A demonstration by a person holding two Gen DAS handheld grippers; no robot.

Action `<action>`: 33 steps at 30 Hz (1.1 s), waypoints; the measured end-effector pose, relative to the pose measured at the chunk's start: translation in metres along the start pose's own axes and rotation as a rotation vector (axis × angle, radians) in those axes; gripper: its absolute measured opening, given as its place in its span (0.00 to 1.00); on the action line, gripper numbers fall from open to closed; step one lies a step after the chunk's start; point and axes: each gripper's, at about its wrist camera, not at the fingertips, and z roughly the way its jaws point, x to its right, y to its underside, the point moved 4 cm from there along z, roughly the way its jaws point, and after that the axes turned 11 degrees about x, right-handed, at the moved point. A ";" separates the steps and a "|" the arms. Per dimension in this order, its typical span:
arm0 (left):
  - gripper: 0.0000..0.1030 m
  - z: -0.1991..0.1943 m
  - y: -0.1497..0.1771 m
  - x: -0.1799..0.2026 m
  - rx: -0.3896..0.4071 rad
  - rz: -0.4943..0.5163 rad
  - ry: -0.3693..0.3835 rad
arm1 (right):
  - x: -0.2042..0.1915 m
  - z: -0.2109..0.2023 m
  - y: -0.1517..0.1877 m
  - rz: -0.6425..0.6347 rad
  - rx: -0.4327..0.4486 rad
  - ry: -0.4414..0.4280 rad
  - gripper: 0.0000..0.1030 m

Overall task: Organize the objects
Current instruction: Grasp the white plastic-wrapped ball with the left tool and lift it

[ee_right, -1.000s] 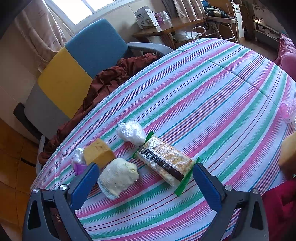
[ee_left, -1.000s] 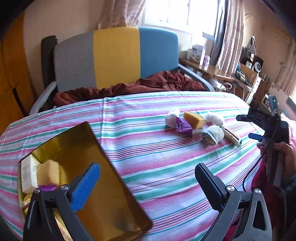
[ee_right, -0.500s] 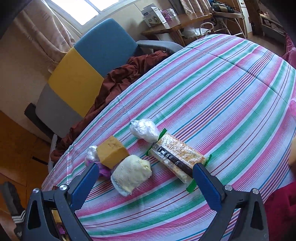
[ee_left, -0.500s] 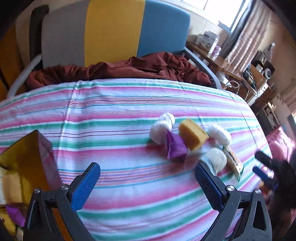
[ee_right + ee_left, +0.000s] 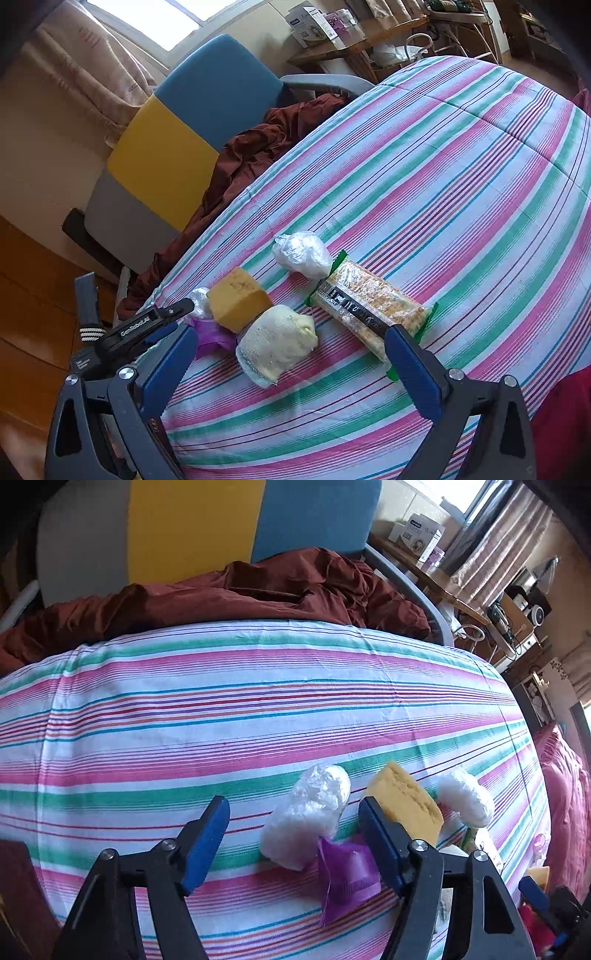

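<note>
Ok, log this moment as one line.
left gripper: closing around plastic bag, not gripped | right gripper: open, above cloth bundle | sponge: on bed

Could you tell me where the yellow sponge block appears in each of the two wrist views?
Left wrist: the yellow sponge block sits lower right, just beyond the right-hand blue finger.
Right wrist: it sits left of centre, beside the cream bundle.
Shared landmark: the purple bag next to it.
</note>
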 end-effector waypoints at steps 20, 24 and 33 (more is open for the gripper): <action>0.36 -0.043 0.092 0.012 -0.018 0.162 -0.013 | -0.006 0.007 0.005 -0.041 -0.015 0.007 0.94; 0.36 -0.066 0.124 0.020 -0.022 0.146 0.025 | -0.005 0.010 0.007 -0.042 -0.028 0.006 0.92; 0.36 -0.119 0.193 0.024 0.045 0.185 0.073 | -0.049 0.018 0.030 -0.227 -0.103 -0.099 0.80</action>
